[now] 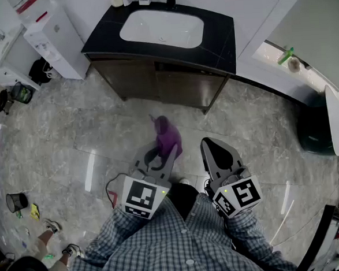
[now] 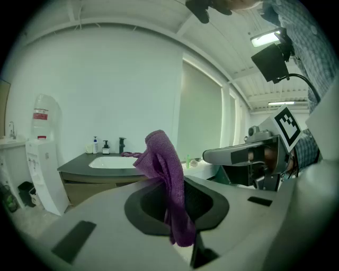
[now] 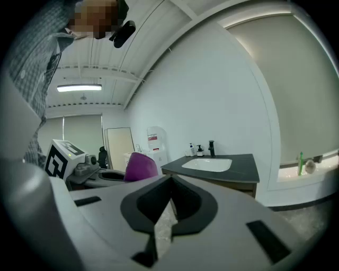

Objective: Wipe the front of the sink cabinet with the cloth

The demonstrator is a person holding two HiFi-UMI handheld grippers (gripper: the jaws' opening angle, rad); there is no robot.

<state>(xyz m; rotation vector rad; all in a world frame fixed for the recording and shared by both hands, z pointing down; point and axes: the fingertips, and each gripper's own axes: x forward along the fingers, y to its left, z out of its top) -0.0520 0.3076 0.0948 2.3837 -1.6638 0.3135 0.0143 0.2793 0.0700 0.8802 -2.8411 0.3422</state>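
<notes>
The left tool [image 1: 159,159] is clamped on the purple cloth [image 1: 168,137], which is bunched upward, ready to press against the cabinet front [image 1: 154,84] standing well ahead. The right tool [image 1: 219,153] is closed, seemingly empty, and held aside as a spare.

Open floor [image 1: 99,128] before sink cabinet [image 1: 178,88]
</notes>
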